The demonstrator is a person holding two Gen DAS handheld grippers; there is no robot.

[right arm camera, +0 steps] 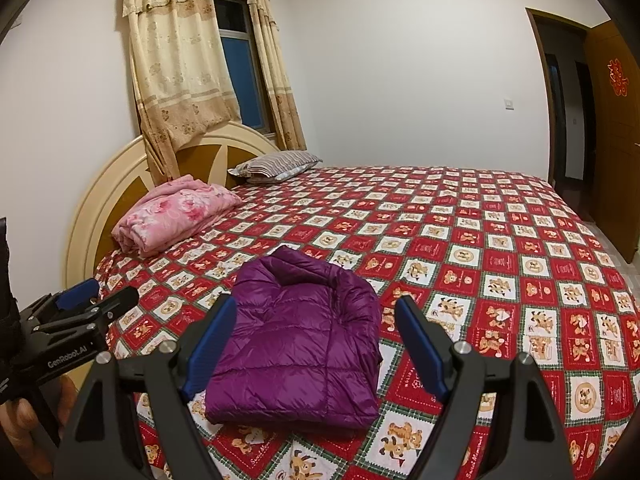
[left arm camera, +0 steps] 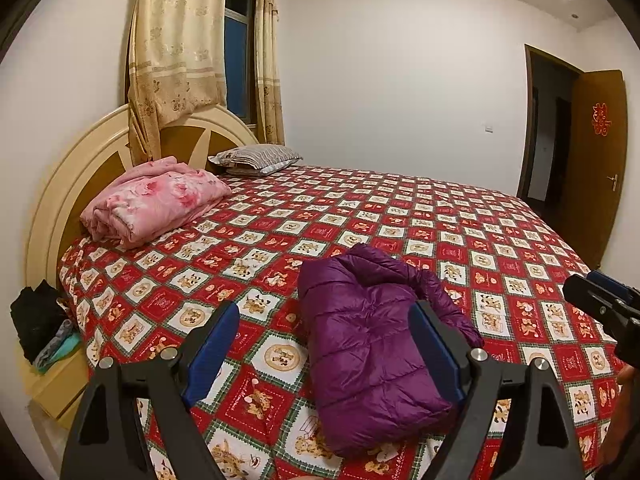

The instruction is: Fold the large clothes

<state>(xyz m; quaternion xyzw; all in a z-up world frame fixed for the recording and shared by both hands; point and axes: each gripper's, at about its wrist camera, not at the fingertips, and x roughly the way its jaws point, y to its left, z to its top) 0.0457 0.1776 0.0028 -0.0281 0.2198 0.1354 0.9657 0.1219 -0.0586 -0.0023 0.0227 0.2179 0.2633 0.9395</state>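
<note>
A purple puffer jacket (left arm camera: pixel 372 344) (right arm camera: pixel 296 340) lies folded into a compact bundle on the red bear-print bedspread (left arm camera: pixel 440 220) (right arm camera: pixel 480 240), near the bed's front edge. My left gripper (left arm camera: pixel 324 312) hovers open just in front of it, with its blue pads spread wide and nothing between them. My right gripper (right arm camera: pixel 318 304) is also open, and the jacket lies beyond its spread fingers. Each gripper shows at the edge of the other's view: the right gripper (left arm camera: pixel 584 284) and the left gripper (right arm camera: pixel 114 289). A hand (right arm camera: pixel 24 420) holds the left one.
A folded pink floral blanket (left arm camera: pixel 156 200) (right arm camera: pixel 176 208) and a striped pillow (left arm camera: pixel 256 156) (right arm camera: pixel 276 164) lie by the headboard. Dark clothes (left arm camera: pixel 36 320) sit on a low nightstand to the left of the bed. An open wooden door (left arm camera: pixel 596 160) stands at the right.
</note>
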